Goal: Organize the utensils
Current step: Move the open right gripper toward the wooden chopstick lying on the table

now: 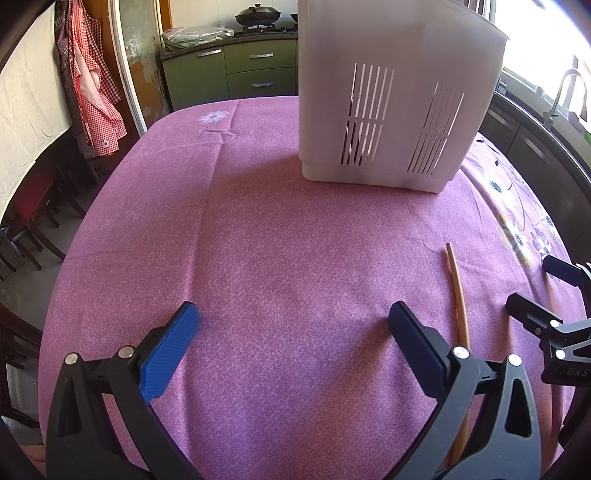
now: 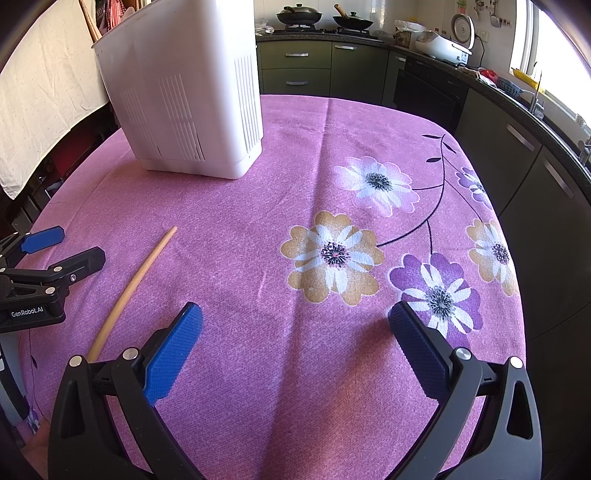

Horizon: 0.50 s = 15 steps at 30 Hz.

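Note:
A white slotted utensil holder [image 1: 399, 92] stands upright on the pink tablecloth; it also shows in the right wrist view [image 2: 184, 99], with a wooden handle [image 2: 88, 20] sticking out of its top. A wooden chopstick [image 1: 458, 295] lies flat on the cloth between the two grippers, also in the right wrist view [image 2: 136, 284]. My left gripper [image 1: 293, 321] is open and empty, just left of the chopstick. My right gripper [image 2: 295, 321] is open and empty, just right of it. Each gripper shows at the edge of the other's view, the right [image 1: 543, 288] and the left [image 2: 62, 247].
The table [image 2: 332, 147] has a pink cloth with flower prints on its right side. Green kitchen cabinets [image 2: 306, 66] and a counter with woks stand behind. A sink and tap [image 1: 565, 92] are at the right. Chairs [image 1: 33, 214] and hanging checked aprons [image 1: 92, 85] are at the left.

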{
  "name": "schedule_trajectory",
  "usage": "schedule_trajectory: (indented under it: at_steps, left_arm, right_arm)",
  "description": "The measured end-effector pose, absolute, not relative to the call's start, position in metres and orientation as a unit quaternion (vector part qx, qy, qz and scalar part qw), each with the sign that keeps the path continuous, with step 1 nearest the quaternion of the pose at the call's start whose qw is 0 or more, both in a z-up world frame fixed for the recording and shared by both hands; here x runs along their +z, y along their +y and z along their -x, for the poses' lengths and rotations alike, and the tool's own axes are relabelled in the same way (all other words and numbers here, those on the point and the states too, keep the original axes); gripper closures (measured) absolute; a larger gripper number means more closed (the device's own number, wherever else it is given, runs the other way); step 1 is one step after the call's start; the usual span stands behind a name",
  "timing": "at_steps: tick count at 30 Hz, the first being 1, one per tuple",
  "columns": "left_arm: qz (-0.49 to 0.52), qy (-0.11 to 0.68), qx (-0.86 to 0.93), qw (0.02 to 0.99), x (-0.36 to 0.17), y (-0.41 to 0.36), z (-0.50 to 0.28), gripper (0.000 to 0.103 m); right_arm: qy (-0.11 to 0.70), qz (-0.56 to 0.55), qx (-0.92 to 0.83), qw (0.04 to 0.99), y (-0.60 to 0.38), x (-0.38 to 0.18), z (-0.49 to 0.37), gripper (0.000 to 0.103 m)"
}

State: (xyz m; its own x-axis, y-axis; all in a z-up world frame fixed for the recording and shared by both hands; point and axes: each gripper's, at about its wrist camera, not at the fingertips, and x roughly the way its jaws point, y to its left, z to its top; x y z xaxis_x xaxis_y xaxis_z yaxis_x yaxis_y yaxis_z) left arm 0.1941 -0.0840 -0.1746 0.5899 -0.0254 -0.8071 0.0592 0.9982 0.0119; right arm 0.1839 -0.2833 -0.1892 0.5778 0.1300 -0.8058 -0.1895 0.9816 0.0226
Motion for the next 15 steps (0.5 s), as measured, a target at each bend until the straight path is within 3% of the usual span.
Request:
schedule_trajectory:
  at_steps: [15]
  left_arm:
    - [-0.021, 0.448, -0.023, 0.893, -0.1745, -0.0836, -0.1925, 0.005]
  right_arm:
    - [0.447, 0.033, 0.09, 0.889, -0.2828, -0.1885, -0.183, 0.003]
